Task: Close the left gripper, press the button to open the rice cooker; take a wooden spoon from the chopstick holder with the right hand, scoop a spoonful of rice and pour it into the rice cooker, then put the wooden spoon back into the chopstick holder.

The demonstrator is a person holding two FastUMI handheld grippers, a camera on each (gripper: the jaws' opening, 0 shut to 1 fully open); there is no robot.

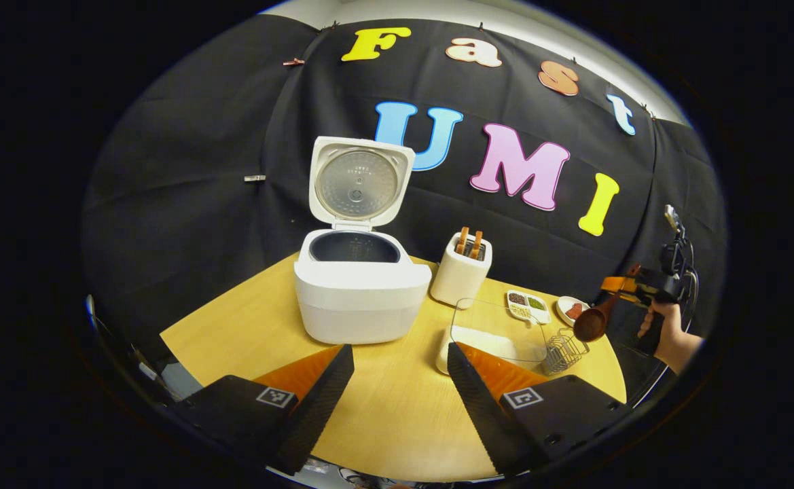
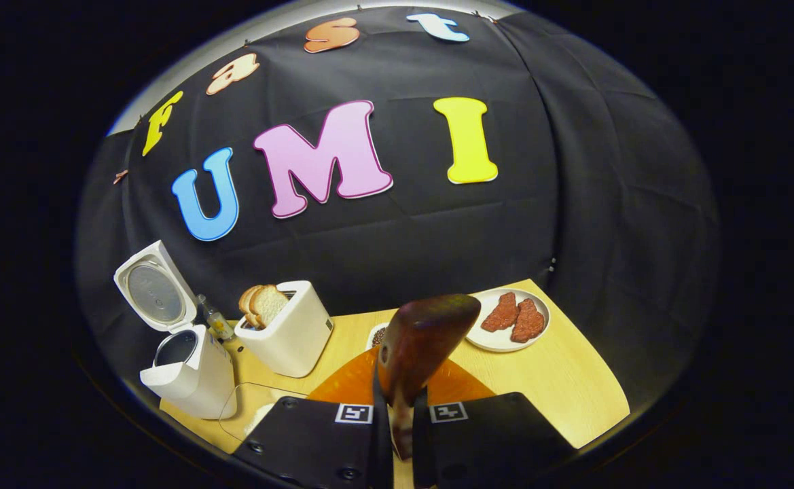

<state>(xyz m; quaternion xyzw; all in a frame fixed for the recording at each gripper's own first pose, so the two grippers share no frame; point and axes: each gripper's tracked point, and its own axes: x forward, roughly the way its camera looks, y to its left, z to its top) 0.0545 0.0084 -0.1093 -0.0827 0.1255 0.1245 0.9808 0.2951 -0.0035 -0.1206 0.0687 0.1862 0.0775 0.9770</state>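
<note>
The white rice cooker (image 1: 363, 292) stands on the wooden table with its lid (image 1: 359, 183) up and the dark inner pot showing. My left gripper (image 1: 400, 353) hovers open in front of it, holding nothing. At the far right a hand holds my right gripper (image 1: 631, 285), shut on the handle of the wooden spoon (image 1: 590, 322), whose bowl hangs above the wire chopstick holder (image 1: 563, 350). A clear container with rice (image 1: 498, 333) lies beside the holder. In the right gripper view the spoon (image 2: 430, 333) rises between my right gripper's (image 2: 402, 407) fingers, the rice cooker (image 2: 186, 367) far left.
A white toaster (image 1: 461, 272) with bread slices stands right of the cooker. A small divided dish (image 1: 527, 304) and a plate of red meat (image 2: 509, 319) sit toward the table's right rear. The table edge (image 2: 593, 421) runs close on the right.
</note>
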